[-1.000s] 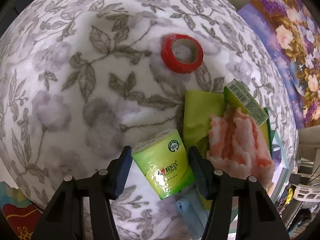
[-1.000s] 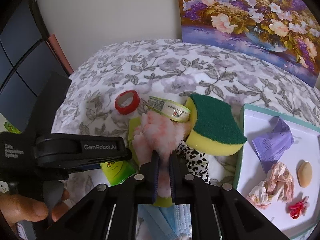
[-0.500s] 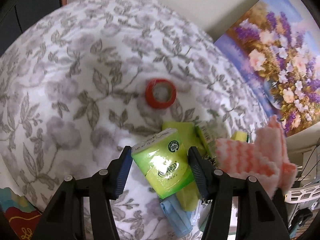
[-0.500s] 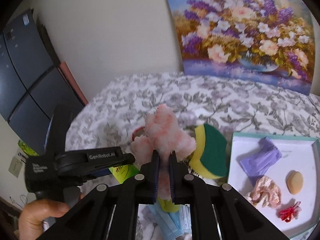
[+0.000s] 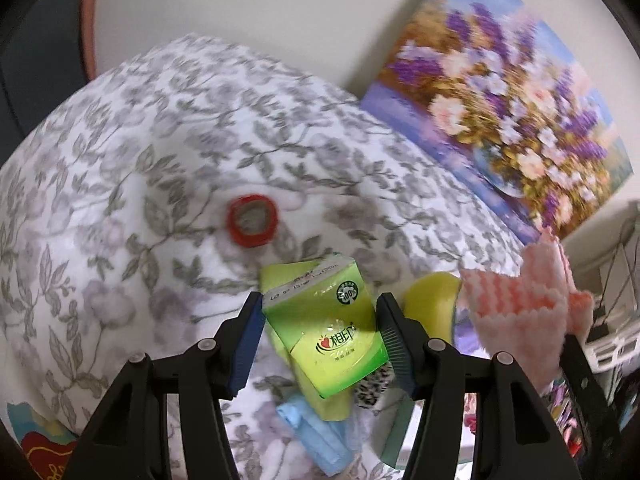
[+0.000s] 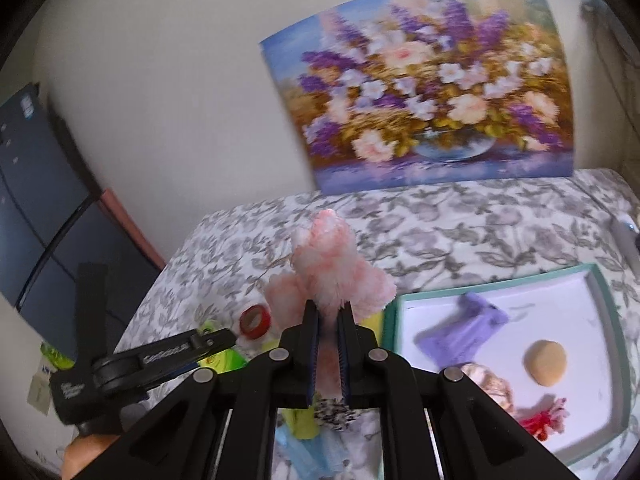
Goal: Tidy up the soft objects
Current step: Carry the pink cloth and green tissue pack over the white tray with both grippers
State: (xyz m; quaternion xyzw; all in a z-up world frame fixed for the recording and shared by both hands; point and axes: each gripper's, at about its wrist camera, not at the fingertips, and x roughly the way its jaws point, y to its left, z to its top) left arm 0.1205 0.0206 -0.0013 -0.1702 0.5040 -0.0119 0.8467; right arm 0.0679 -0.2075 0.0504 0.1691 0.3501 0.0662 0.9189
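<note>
From the left wrist, the left gripper [image 5: 320,334] clamps a green tissue pack [image 5: 326,330] lifted off the pile for sorting, while from the right wrist the right gripper [image 6: 328,354] pinches a pink fluffy cloth [image 6: 332,272] near the tray [image 6: 600,292].

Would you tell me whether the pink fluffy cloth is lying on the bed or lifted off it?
Lifted: the right gripper is shut on the pink fluffy cloth, holding it above the bed.

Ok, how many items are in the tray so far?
4. A purple pouch at the far left, a tan puff mid-right, a peach scrunchie near left, and a red-pink piece in front. The right gripper may hide more.
</note>
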